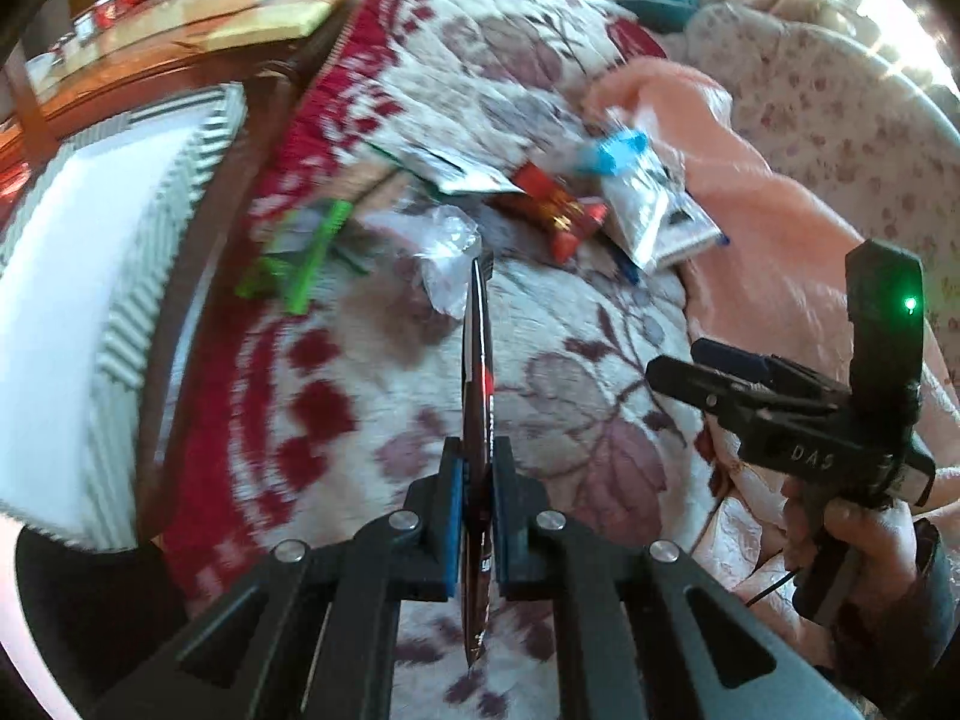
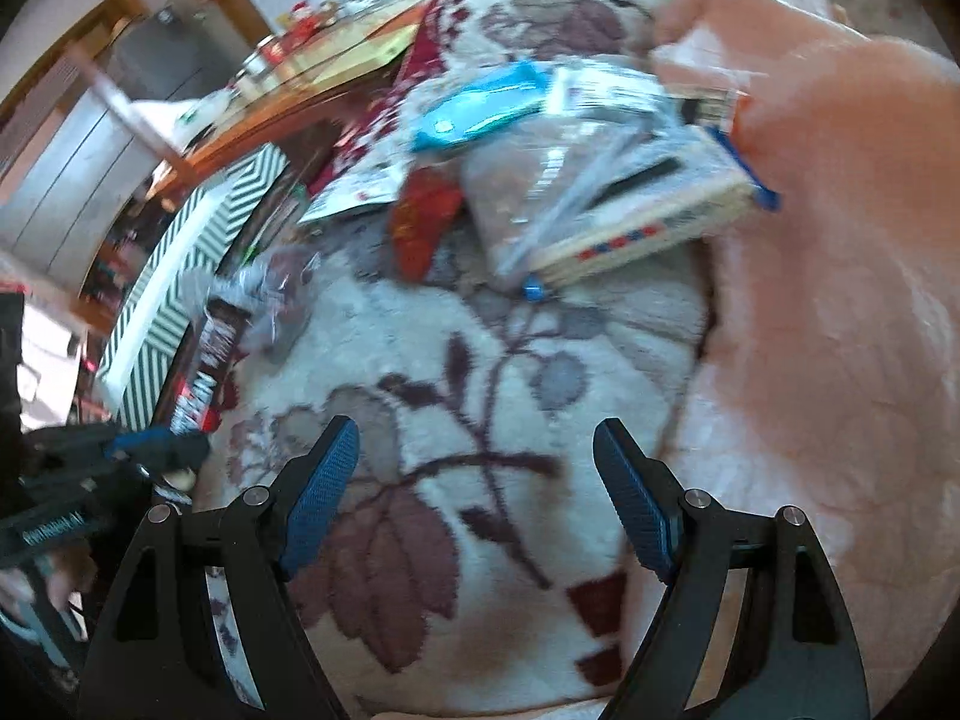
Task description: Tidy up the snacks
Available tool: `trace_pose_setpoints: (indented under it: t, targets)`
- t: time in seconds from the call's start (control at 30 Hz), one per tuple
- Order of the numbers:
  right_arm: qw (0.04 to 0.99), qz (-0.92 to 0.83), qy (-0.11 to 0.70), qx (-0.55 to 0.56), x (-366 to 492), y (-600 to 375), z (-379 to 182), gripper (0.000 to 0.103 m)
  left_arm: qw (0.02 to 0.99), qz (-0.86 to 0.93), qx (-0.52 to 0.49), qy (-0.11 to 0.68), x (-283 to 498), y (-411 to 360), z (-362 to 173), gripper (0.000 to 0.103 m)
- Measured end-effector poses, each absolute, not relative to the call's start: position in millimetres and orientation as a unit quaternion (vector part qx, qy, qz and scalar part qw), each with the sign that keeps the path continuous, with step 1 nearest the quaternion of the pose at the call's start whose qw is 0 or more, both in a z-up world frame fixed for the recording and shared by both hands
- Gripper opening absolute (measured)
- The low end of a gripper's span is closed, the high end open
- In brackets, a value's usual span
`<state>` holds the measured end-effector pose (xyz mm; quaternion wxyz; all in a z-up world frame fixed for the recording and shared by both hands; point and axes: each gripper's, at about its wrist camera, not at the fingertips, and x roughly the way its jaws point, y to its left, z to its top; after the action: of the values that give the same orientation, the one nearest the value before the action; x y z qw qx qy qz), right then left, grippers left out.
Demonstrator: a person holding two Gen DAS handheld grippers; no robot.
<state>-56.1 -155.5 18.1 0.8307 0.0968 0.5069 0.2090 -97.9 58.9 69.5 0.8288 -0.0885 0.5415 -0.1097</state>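
The left gripper (image 1: 477, 516) is clamped on a thin dark brown snack packet (image 1: 478, 372), held edge-on above the white blanket with red and mauve leaf patterns (image 1: 558, 432). The right gripper (image 2: 477, 498) hangs with its jaws apart, holding nothing. Ahead lie a red foil snack packet (image 1: 555, 204), a green wrapper (image 1: 300, 258) and a clear plastic bag (image 1: 447, 252), beside a green-and-white striped box (image 1: 90, 228).
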Motion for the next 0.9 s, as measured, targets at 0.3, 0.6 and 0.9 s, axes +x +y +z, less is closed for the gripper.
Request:
trace_pose_setpoints:
  t: [0.3,0.6,0.9]
  targets:
    - [0.834,0.273,0.475,0.061,-41,-89,33,0.081,0.847,-0.066,-0.113,0.515,-99,99,78,0.010]
    - [0.829,0.297,0.475,-0.001,-25,-39,31,0.081,0.859,-0.024,-0.122,0.497,-98,131,81,0.010]
    - [0.825,0.305,0.474,-0.019,-8,-12,25,0.081,0.862,0.012,-0.128,0.490,-88,156,79,0.010]
